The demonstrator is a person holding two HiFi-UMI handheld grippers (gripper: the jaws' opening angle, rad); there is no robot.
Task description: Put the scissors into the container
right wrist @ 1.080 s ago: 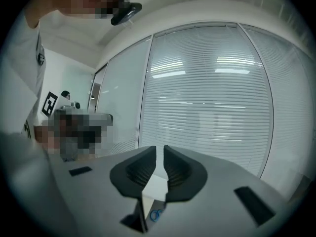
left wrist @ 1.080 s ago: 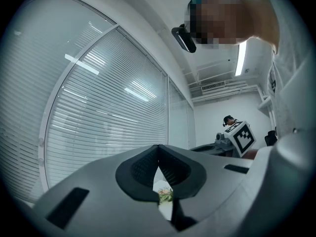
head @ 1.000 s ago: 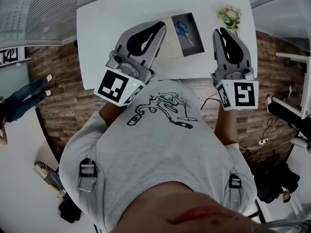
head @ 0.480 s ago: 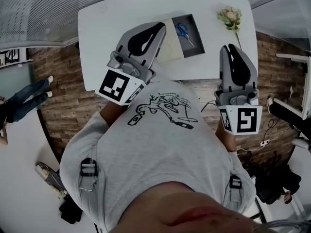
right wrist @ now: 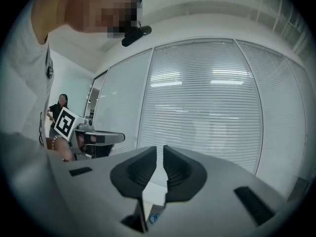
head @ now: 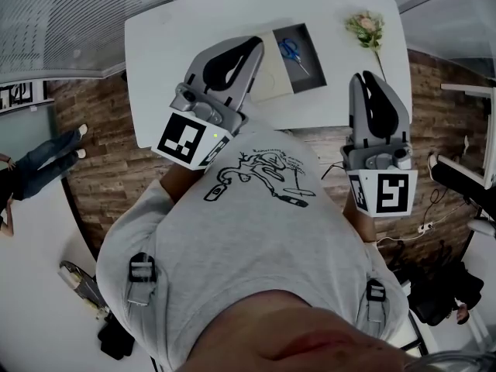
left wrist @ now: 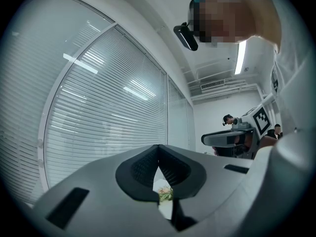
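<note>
White table (head: pixel 194 22), scissors (head: pixel 292 51) diagonal in container (head: pixel 308 39), blades nearer

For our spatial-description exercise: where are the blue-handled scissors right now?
In the head view, the blue-handled scissors lie inside the dark container on the white table, left of the flower.

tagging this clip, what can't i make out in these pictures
Scissors: head view, too small to tell if the blades are open.
Table: head view, near edge hidden by left tool, right tool and the person.
Flower: left gripper view, only a scrap shows between the jaws.
Blue scrap: right gripper view, cut off by the tool body.
</note>
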